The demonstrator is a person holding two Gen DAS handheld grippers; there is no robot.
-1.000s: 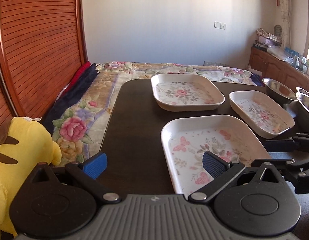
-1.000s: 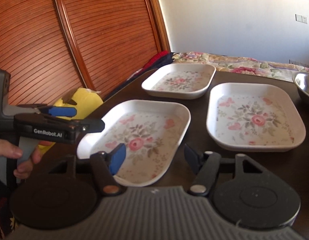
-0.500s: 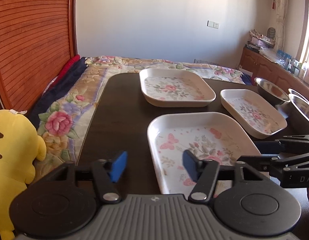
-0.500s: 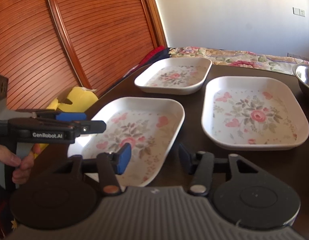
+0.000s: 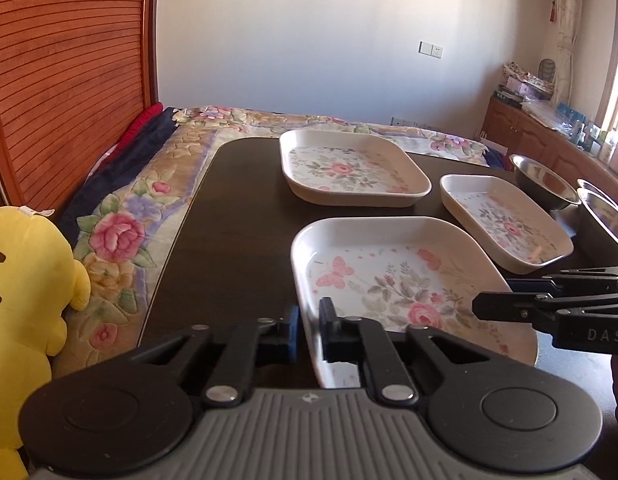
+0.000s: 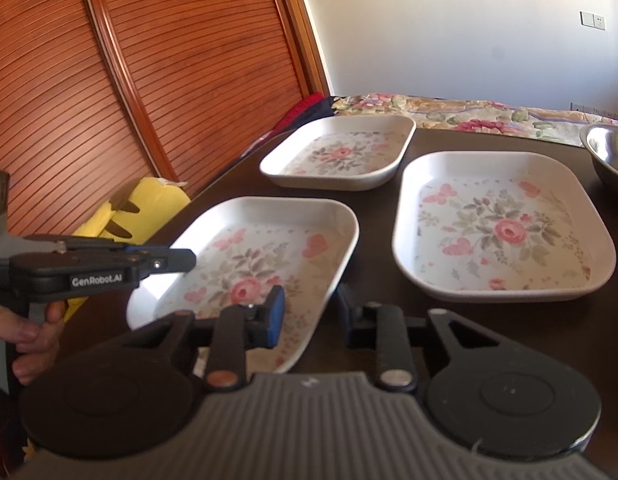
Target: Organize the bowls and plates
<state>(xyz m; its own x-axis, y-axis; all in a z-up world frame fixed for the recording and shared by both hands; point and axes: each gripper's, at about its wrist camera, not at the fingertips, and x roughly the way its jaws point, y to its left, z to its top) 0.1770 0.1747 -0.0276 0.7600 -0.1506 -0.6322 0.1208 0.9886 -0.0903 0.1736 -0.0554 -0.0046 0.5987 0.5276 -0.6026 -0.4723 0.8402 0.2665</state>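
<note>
Left wrist view puts our left hand-held gripper astride the near-left rim of the closest plate, its 2 pads nearly together with the rim between them; we judge it is clenched on that rim, though we cannot be sure contact is made. Right wrist view shows the right hand-held gripper straddling the opposite rim of the same plate, one pad inside and one outside with a plain gap, so it looks released, not yet gripping.

As for progress, we judge the sorting has barely begun. All 3 flowered plates lie separately on the dark bench: the near one in our grip, a second plate at the far end, a third plate to the right. None is stacked. Metal bowls sit apart at the right edge of the bench, beside the third plate. Left to do, we think: lift this plate, nest the plates together, then gather the bowls.

Readable writing is sparse. "GenRobot.AI" is printed on the side of the left hand-held gripper in the right wrist view, and "DAS", cut off at the frame edge, shows on the right one in the left wrist view.
</note>
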